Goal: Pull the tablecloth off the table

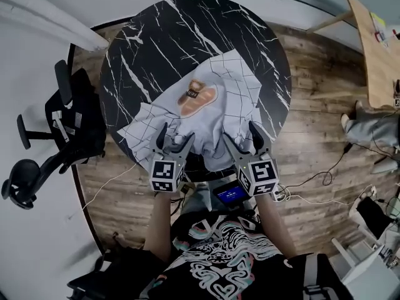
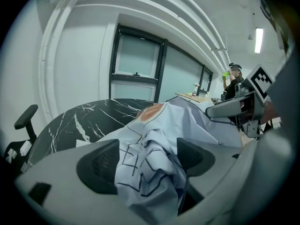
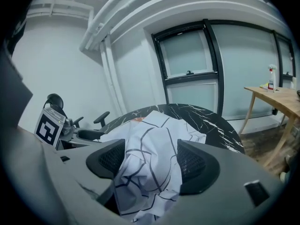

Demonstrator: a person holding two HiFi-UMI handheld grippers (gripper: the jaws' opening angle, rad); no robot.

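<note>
A round black marble table [image 1: 156,36] carries a white tablecloth [image 1: 234,80] with thin dark lines and an orange patch [image 1: 199,95]. The cloth is bunched toward the near edge and hangs over it. My left gripper [image 1: 177,133] and right gripper [image 1: 239,132] sit side by side at that near edge. In the left gripper view the left gripper [image 2: 147,161] stands wide, with a crumpled fold of tablecloth [image 2: 150,125] lying loose between the pads. The right gripper [image 3: 152,161] is likewise wide, with draped tablecloth [image 3: 150,130] between its pads.
A black office chair [image 1: 56,142] stands left of the table. A wooden table [image 1: 378,49] is at the far right, with a spray bottle [image 3: 271,78] on it. Cables [image 1: 325,180] and boxes lie on the wood floor to the right. A person [image 2: 232,81] stands in the background.
</note>
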